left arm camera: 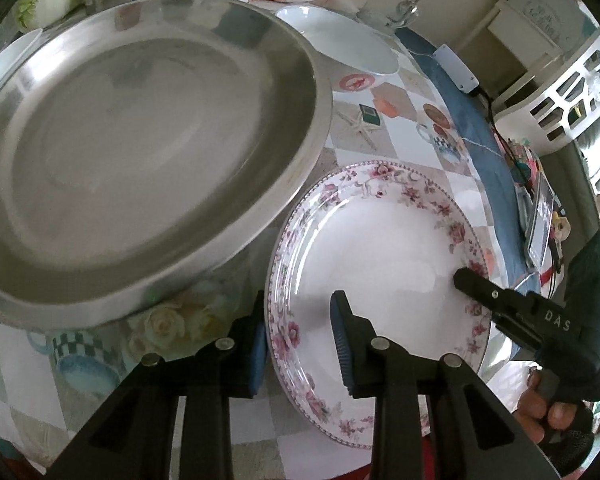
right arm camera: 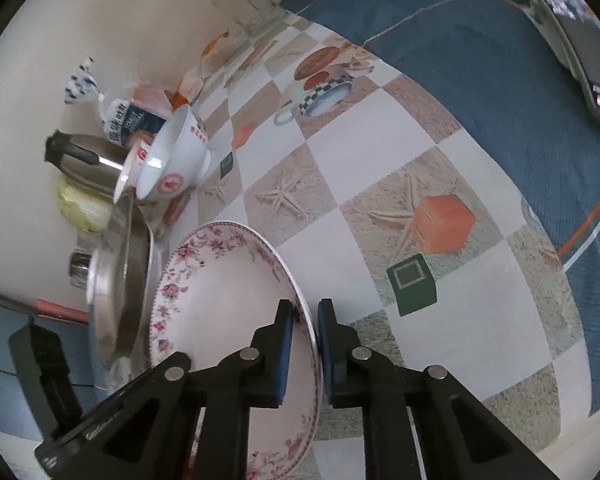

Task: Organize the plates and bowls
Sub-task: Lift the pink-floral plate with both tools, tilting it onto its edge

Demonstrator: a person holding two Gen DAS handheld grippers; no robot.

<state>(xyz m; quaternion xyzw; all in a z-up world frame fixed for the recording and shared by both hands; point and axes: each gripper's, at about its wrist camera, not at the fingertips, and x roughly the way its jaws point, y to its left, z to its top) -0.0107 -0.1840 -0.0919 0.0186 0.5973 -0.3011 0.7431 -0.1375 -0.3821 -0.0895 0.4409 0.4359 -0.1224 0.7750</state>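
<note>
A floral-rimmed white plate [left arm camera: 380,256] lies near the table's front edge, right of a large steel plate [left arm camera: 140,148]. My left gripper [left arm camera: 300,340] is open, its fingers straddling the floral plate's left rim. My right gripper [right arm camera: 305,344] is shut on the floral plate's [right arm camera: 228,280] right rim; it shows in the left wrist view as a black finger [left arm camera: 480,288] over the rim. White bowls [left arm camera: 340,36] stand behind; in the right wrist view a white bowl with red marks [right arm camera: 176,160] stands behind the steel plate [right arm camera: 116,280].
A patterned tablecloth [right arm camera: 380,184] covers the table, with a blue cloth [right arm camera: 480,52] along its far side. A steel kettle [right arm camera: 88,160], packets and a glass [right arm camera: 256,4] stand by the wall. A white basket [left arm camera: 568,84] is off to the right.
</note>
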